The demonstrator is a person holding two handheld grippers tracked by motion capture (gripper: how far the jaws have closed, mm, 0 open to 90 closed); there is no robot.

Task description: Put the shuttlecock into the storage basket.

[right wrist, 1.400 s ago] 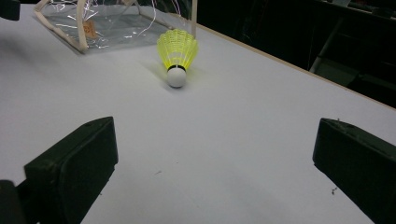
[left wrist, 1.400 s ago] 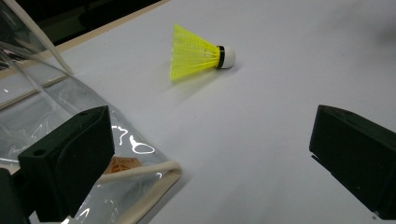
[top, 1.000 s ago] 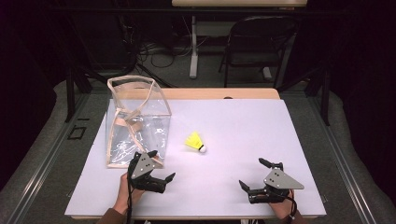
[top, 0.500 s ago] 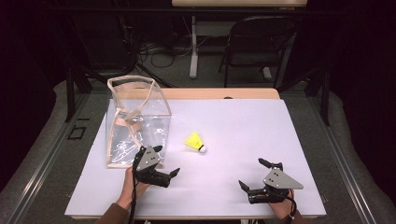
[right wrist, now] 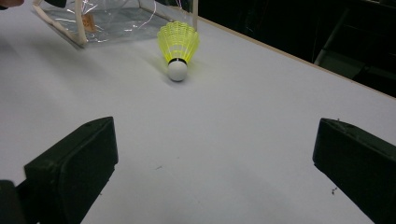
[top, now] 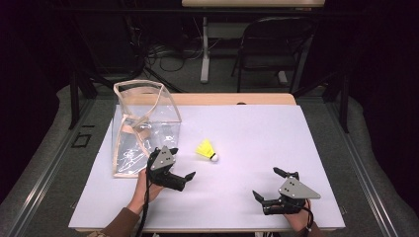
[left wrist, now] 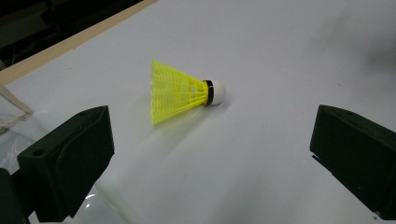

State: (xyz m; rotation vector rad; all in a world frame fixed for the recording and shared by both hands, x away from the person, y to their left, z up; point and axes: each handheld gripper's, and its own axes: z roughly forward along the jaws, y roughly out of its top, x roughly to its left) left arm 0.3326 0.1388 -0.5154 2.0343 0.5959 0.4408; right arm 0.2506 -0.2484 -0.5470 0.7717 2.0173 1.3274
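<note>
On the white table that spreads across most of the high view, we work with little clutter, which leaves both our tools free room to move. The biggest thing on it is the clear bag, standing at the far left with its mouth held open by a pale trim; we judge it stands that way so something can be dropped straight in from above. In the right gripper view its plastic wall lies just behind the shuttlecock, near but apart from it.

Next come our two tools. The left gripper sits beside the bag's near corner, jaws wide apart and empty, turned toward the middle of the table; in its own view the two black jaws frame the target from either side, so we take this as the approach before a grasp. The right gripper rests low near the front right edge, well apart from everything, its jaws likewise spread and holding nothing, apparently waiting out of the way.

Smallest is the yellow shuttlecock, lying on its side on the bare table between the bag and the centre, just beyond the left gripper. Its white cork points away from the bag and its skirt toward it, so closing on the narrow neck seems the surest hold.
</note>
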